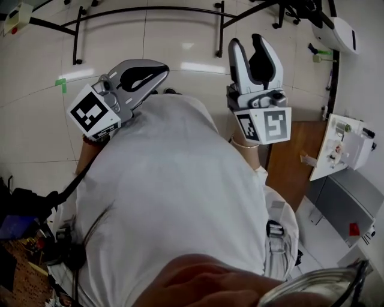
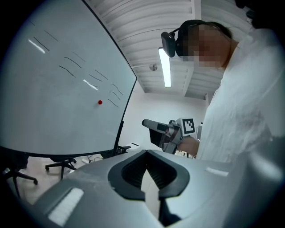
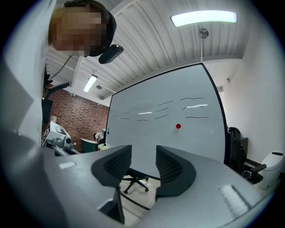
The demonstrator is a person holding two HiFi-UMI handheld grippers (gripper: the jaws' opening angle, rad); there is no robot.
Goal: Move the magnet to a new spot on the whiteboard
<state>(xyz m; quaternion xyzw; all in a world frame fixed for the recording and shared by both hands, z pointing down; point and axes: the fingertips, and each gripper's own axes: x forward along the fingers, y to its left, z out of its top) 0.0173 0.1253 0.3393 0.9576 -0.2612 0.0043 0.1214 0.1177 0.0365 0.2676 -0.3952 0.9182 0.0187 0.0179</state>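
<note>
A small red magnet [image 2: 99,102] sticks to the big whiteboard [image 2: 53,89], among thin black pen strokes. In the right gripper view the same magnet [image 3: 178,126] sits right of centre on the whiteboard [image 3: 147,129], far beyond the jaws. My left gripper [image 2: 148,167] is shut with nothing between its pads and stands well away from the board. My right gripper [image 3: 143,153] is open and empty. In the head view the left gripper [image 1: 153,75] and right gripper [image 1: 247,42] are raised in front of my white shirt; the board's face is not visible there.
A black tubular stand [image 1: 144,11] rests on the tiled floor ahead. Office chairs [image 3: 131,180] [image 2: 62,162] stand under the board. A wooden table [image 1: 288,162] with a white device [image 1: 345,147] is to my right. A brick wall [image 3: 75,120] lies left of the board.
</note>
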